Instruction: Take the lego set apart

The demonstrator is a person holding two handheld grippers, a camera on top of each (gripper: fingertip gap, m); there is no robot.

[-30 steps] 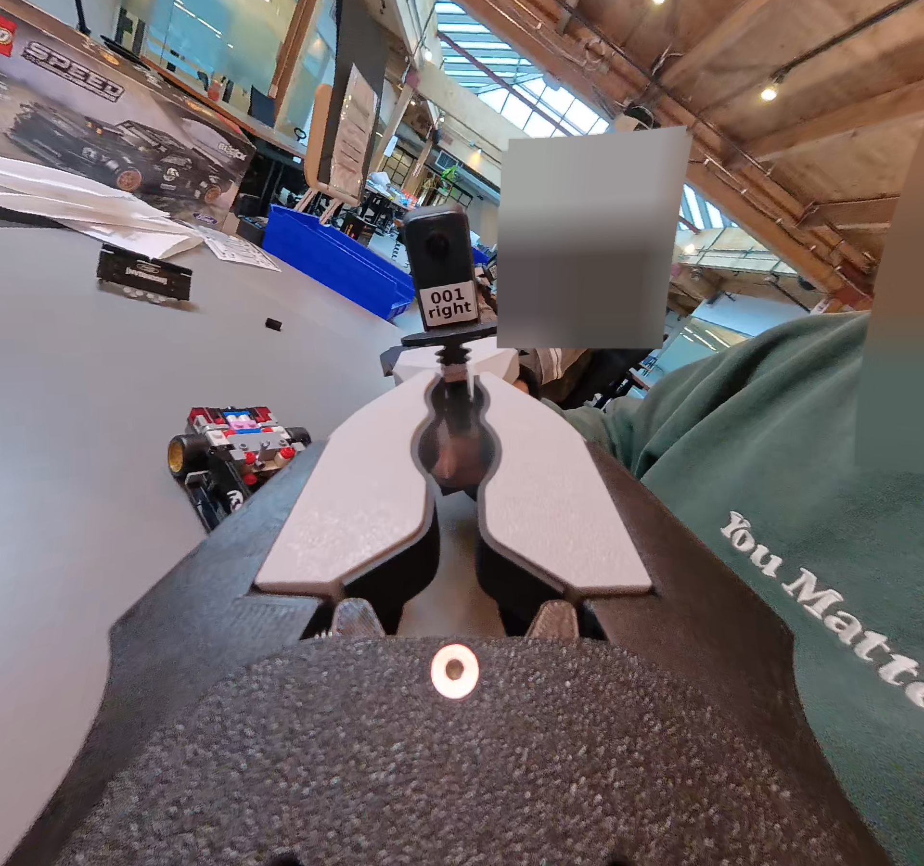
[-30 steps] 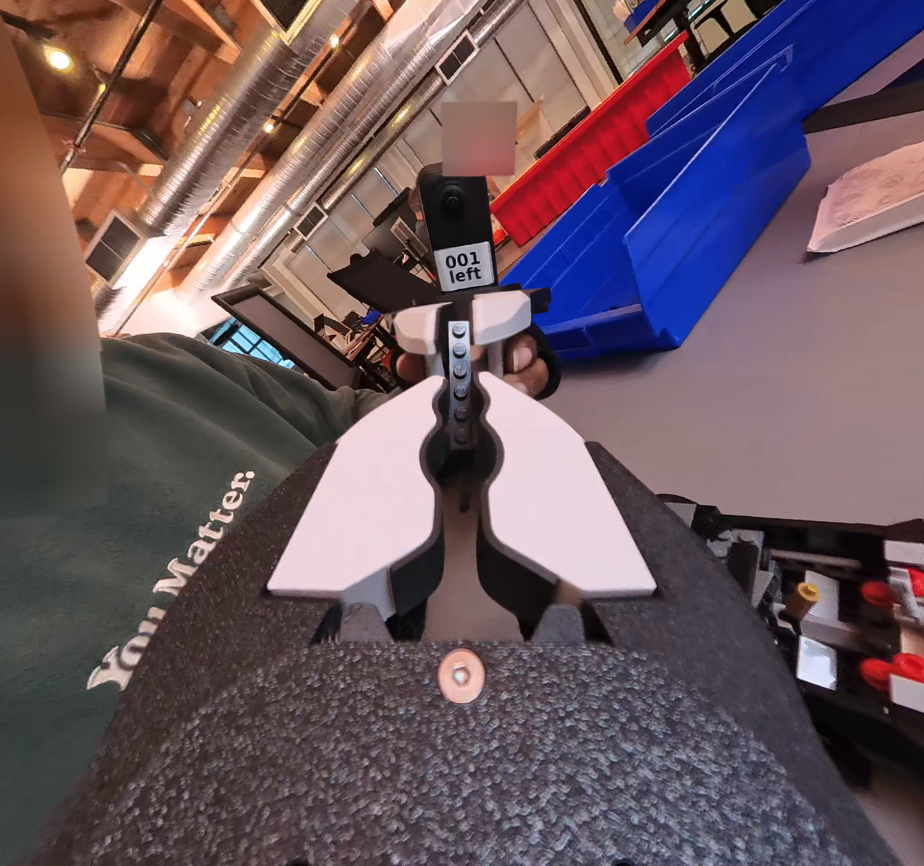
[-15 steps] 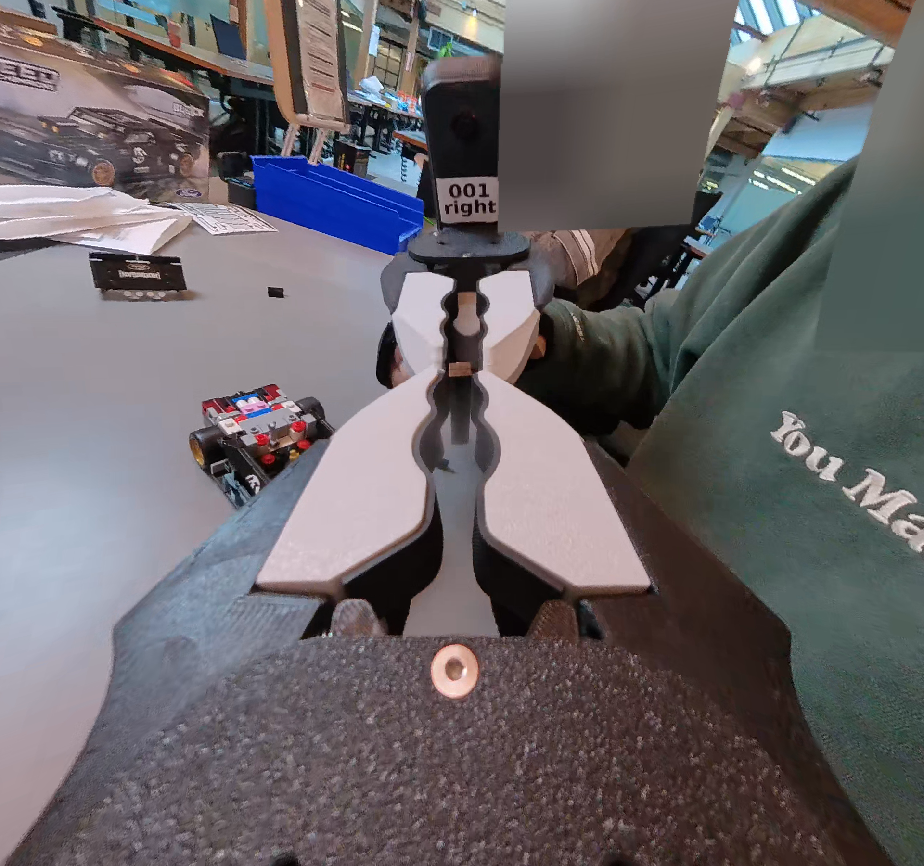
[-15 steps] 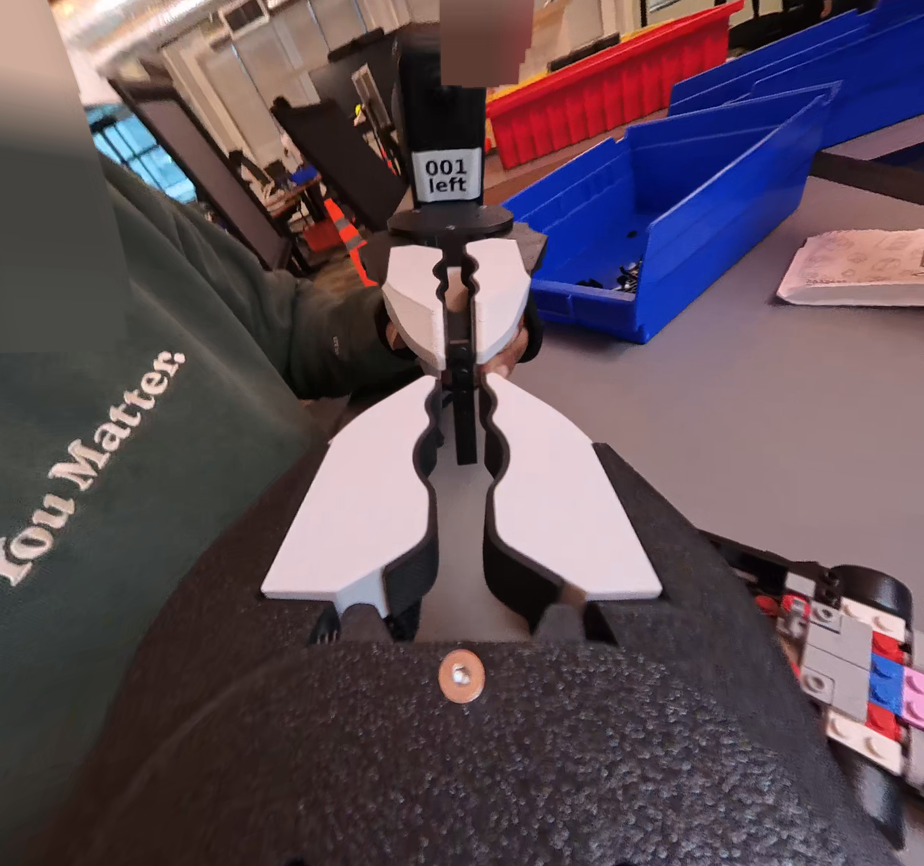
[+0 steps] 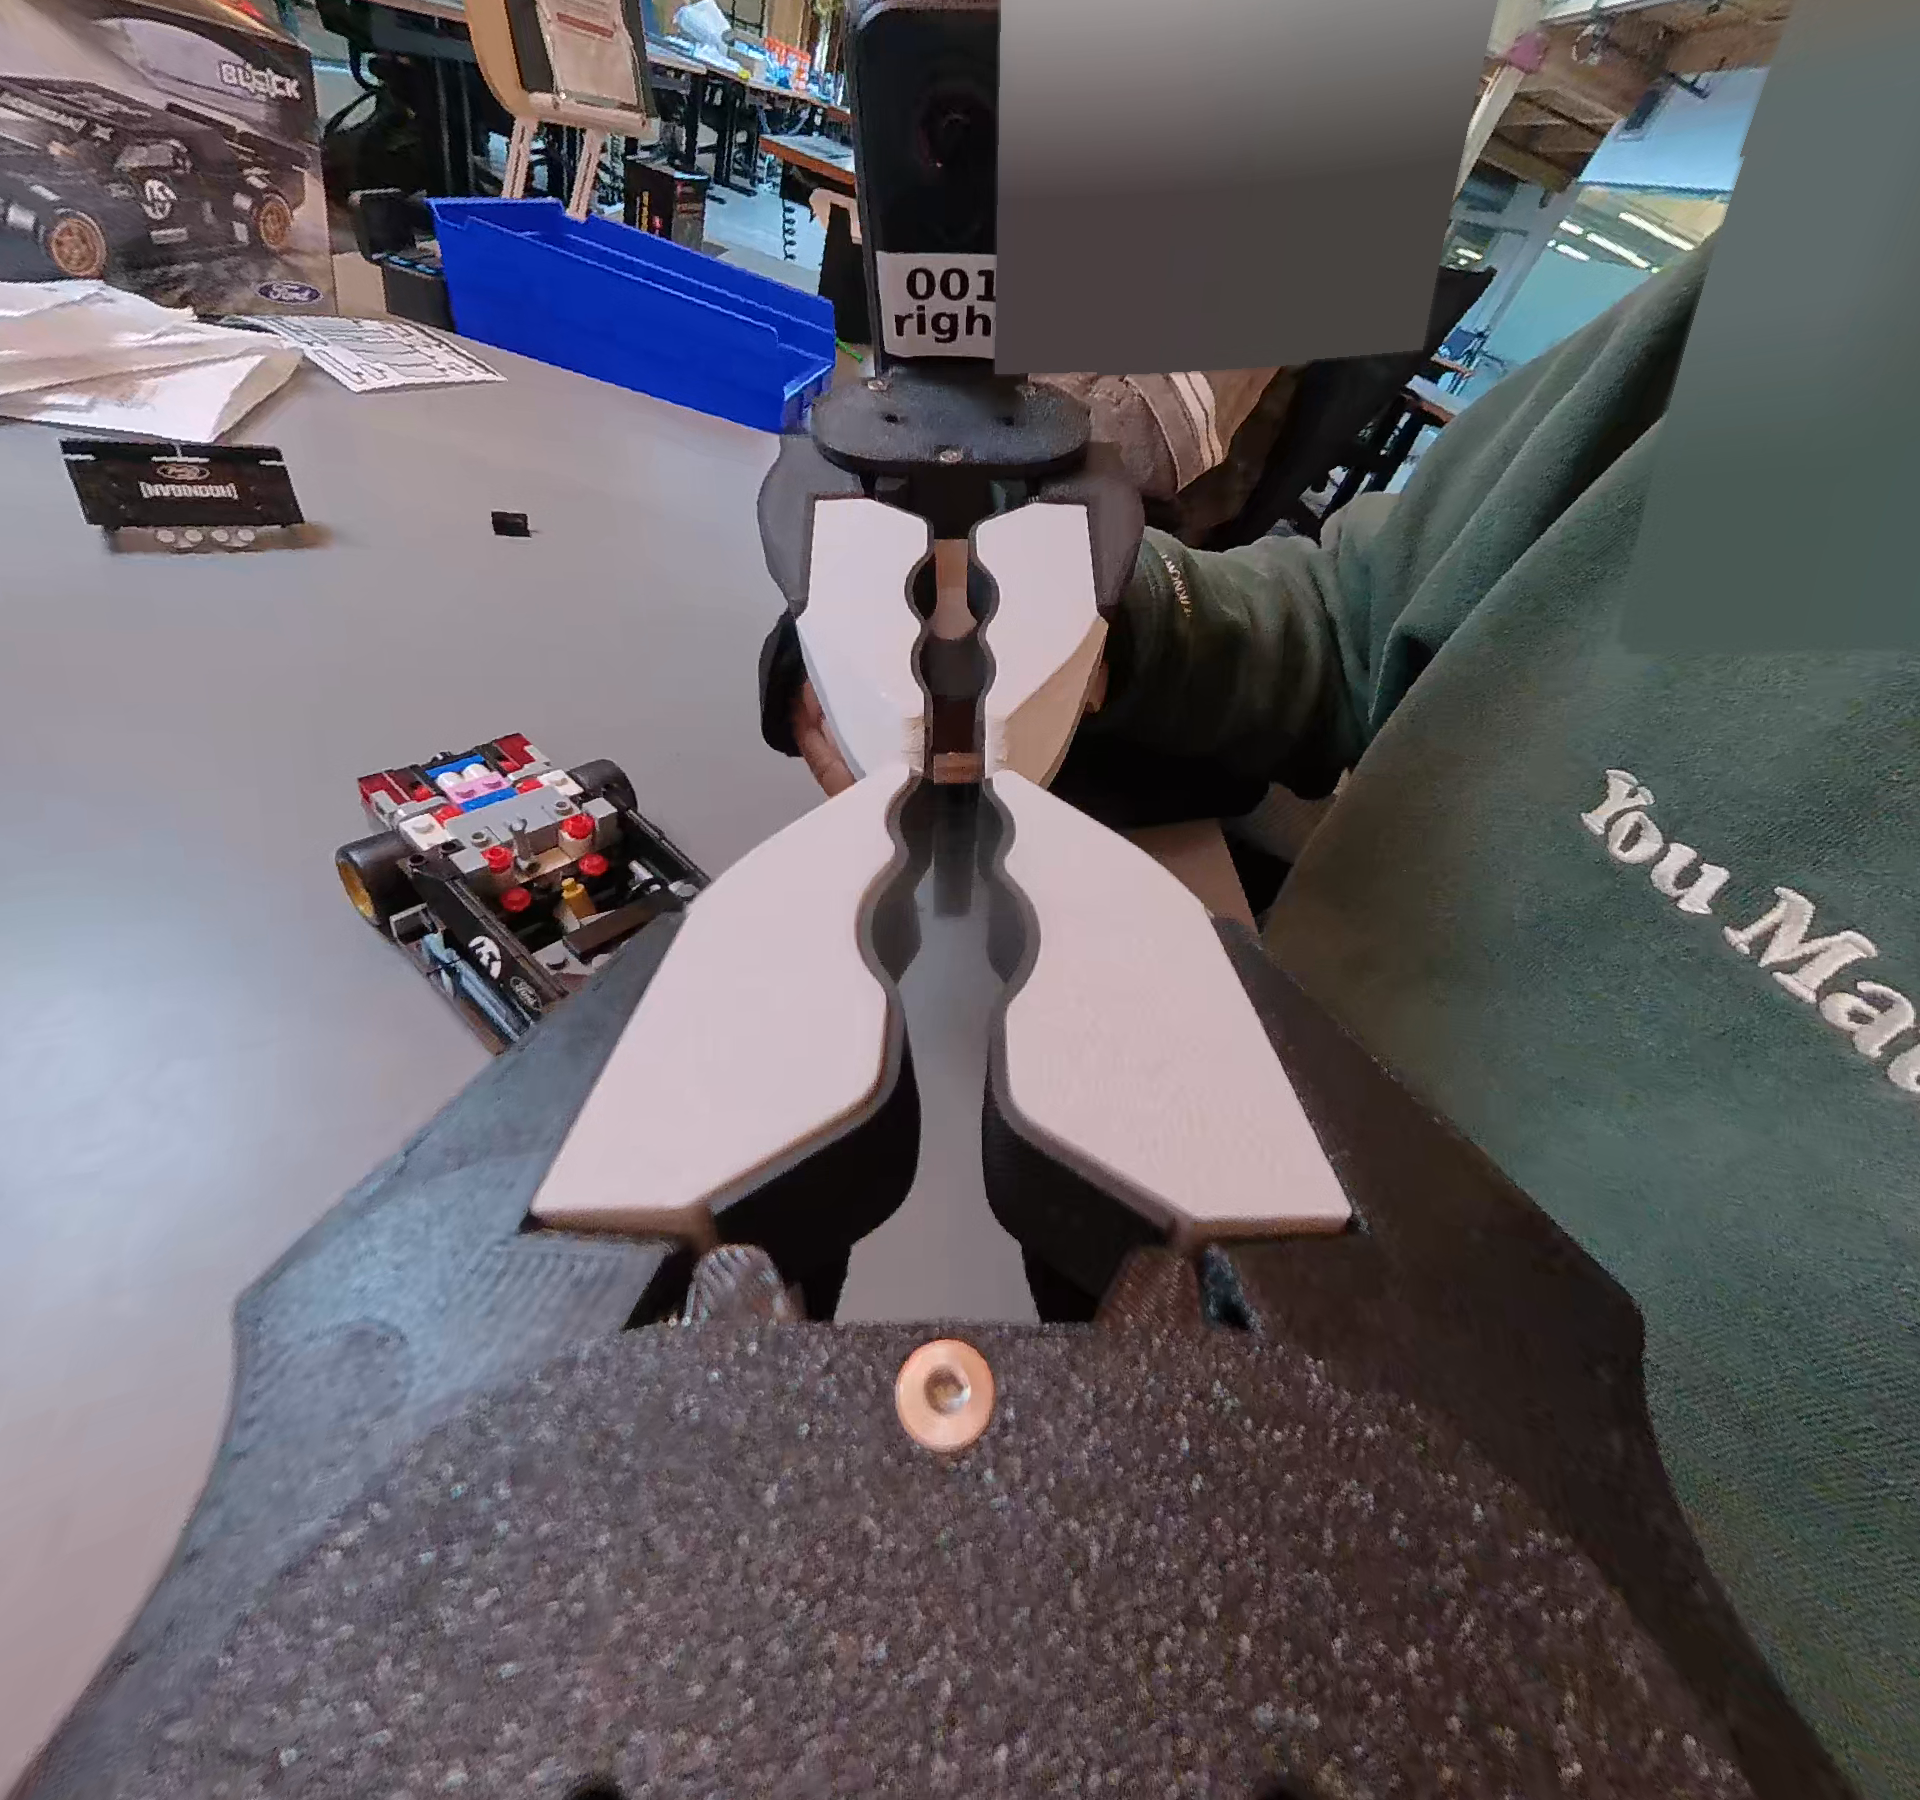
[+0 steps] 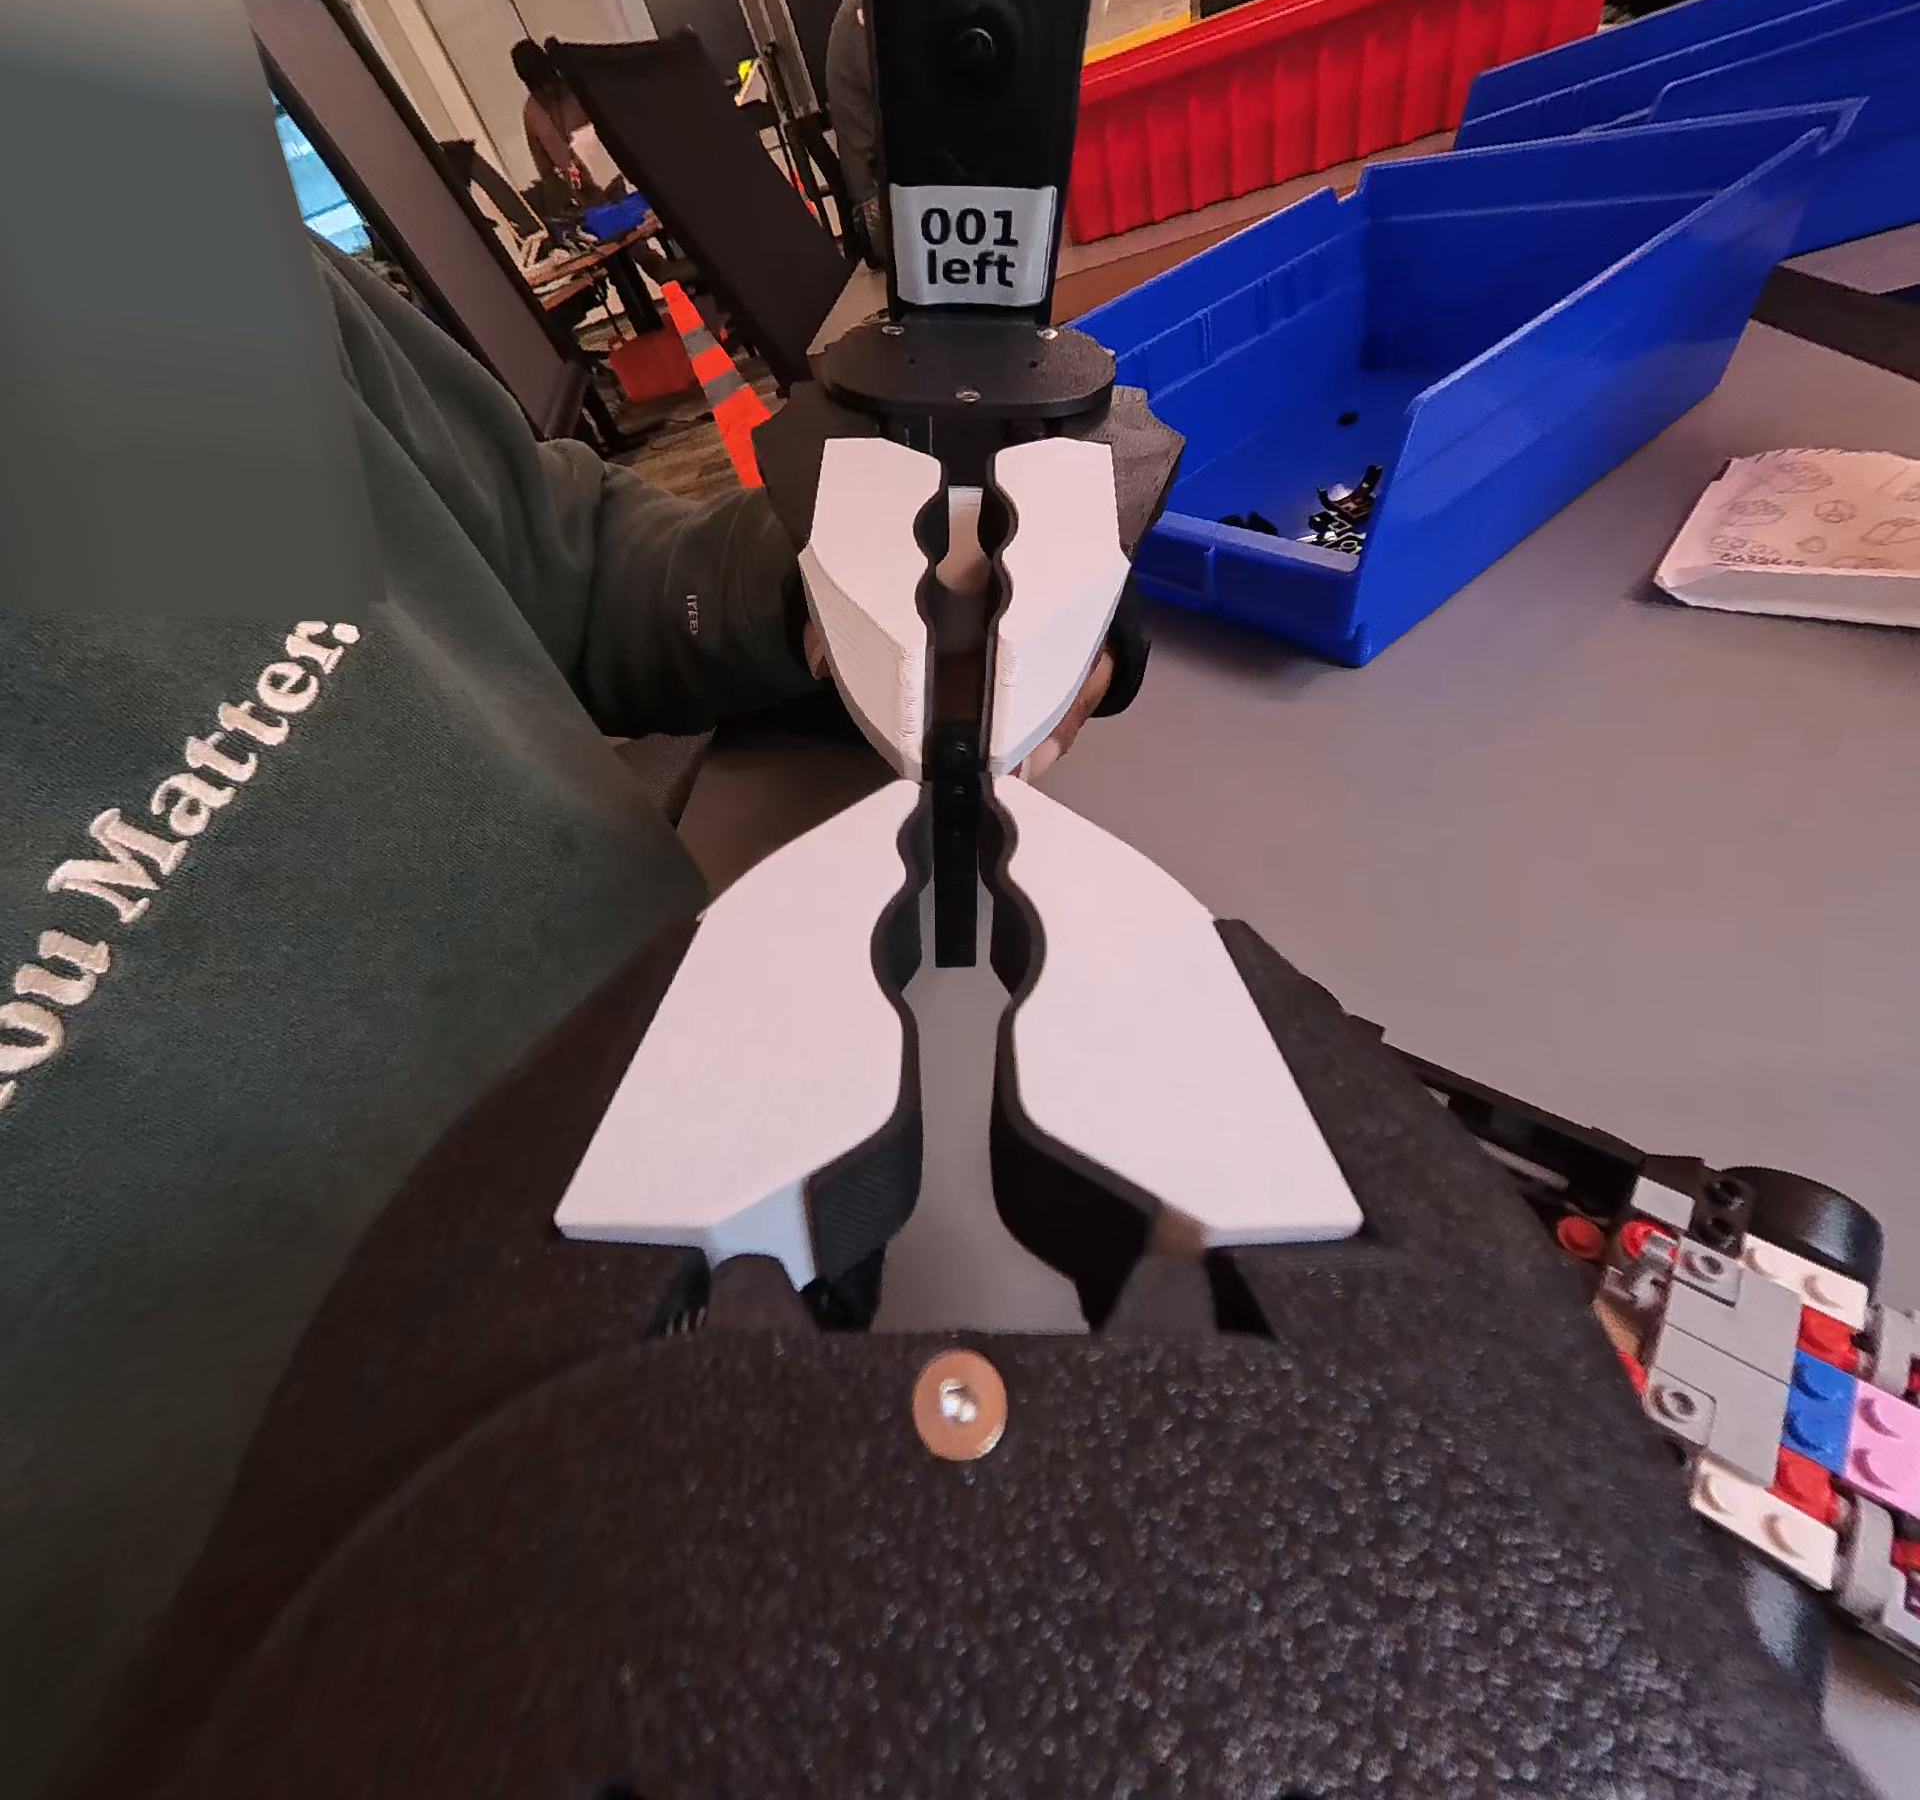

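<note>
- left gripper [image 5: 948,794] and right gripper [image 6: 956,794] meet tip to tip above the grey table [image 5: 312,690], each facing the other.
- a thin black lego strip [image 6: 956,877] runs between them; both sets of fingers are closed on it, one gripper at each end.
- in the right wrist view the strip lies in the narrow gap of the near fingers and carries on into the far ones.
- lego car [image 5: 499,867], partly stripped, sits on the table to the left of the left gripper, apart from both; red, blue, pink and grey bricks show on top.
- a black lego plate [image 5: 182,493] and a small black piece [image 5: 509,524] lie farther off, toward the far edge.
- blue bin [image 6: 1455,420] stands at the far edge; small dark parts in its bottom.
- paper sheet [image 6: 1808,545] beside the bin.
- lego box [image 5: 145,150] at the far left corner.
</note>
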